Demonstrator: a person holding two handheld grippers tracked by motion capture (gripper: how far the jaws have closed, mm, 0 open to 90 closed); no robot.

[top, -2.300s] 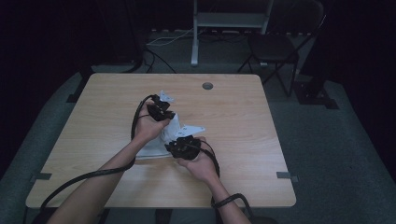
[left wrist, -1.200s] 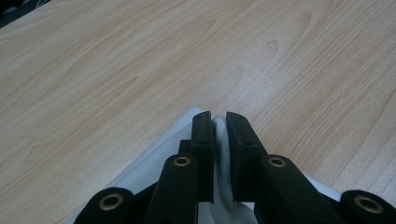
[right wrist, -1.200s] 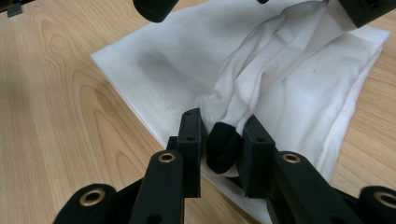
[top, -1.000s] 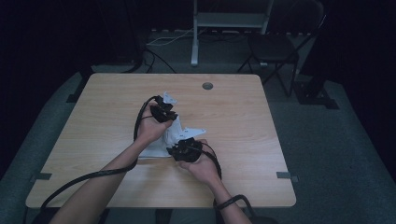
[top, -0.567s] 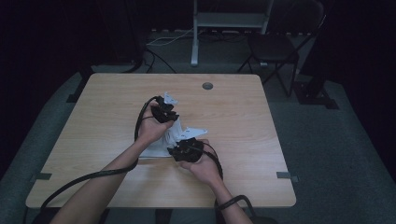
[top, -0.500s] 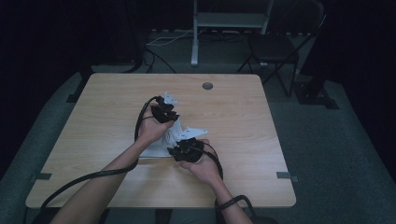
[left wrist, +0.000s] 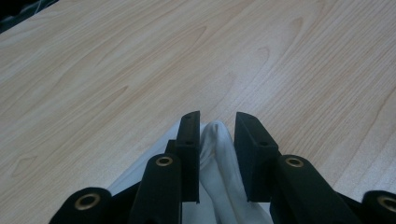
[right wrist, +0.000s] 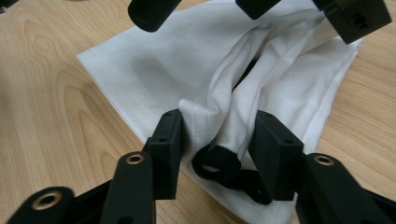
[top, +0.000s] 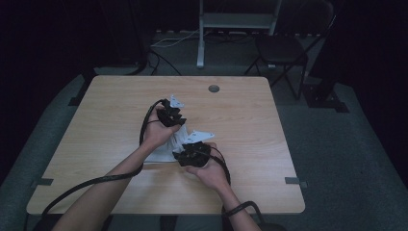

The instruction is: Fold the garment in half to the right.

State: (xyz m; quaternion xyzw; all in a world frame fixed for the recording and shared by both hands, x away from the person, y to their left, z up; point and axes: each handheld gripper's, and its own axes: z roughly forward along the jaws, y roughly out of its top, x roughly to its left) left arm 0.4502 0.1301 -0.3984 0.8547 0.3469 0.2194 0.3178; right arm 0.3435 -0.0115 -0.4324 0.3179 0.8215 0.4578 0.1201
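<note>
You have both grippers low over the white cloth (top: pixel 166 150), which lies a little in front of the middle of the wooden table (top: pixel 96 120), between your two hands.

Your left gripper (left wrist: pixel 215 135) is at the far end of the cloth. Its jaws have just been opening, and now they stand a little apart. A raised fold of the white cloth sits between them. In the left gripper view the fold lies against the left jaw, and there is a thin gap before the right jaw, so the pads do not press it from both sides. Beyond the jaw tips you see bare table wood.

Your right gripper (right wrist: pixel 218 135) is at the near end of the cloth, just beside your left hand (top: pixel 156 132). Its jaws have also just been opening, and they stand wider than the left ones. A bunched ridge of cloth rises between them; it touches the left jaw, and the right jaw is free of it. A black cable (right wrist: pixel 229 170) loops on the cloth between the jaws, close to the camera.

The cloth is folded, with a stitched hem along its left edge in the right gripper view. It lies flat on that side and is wrinkled in the middle, where the ridge runs toward the left gripper (right wrist: pixel 355 16) at the top.
</note>
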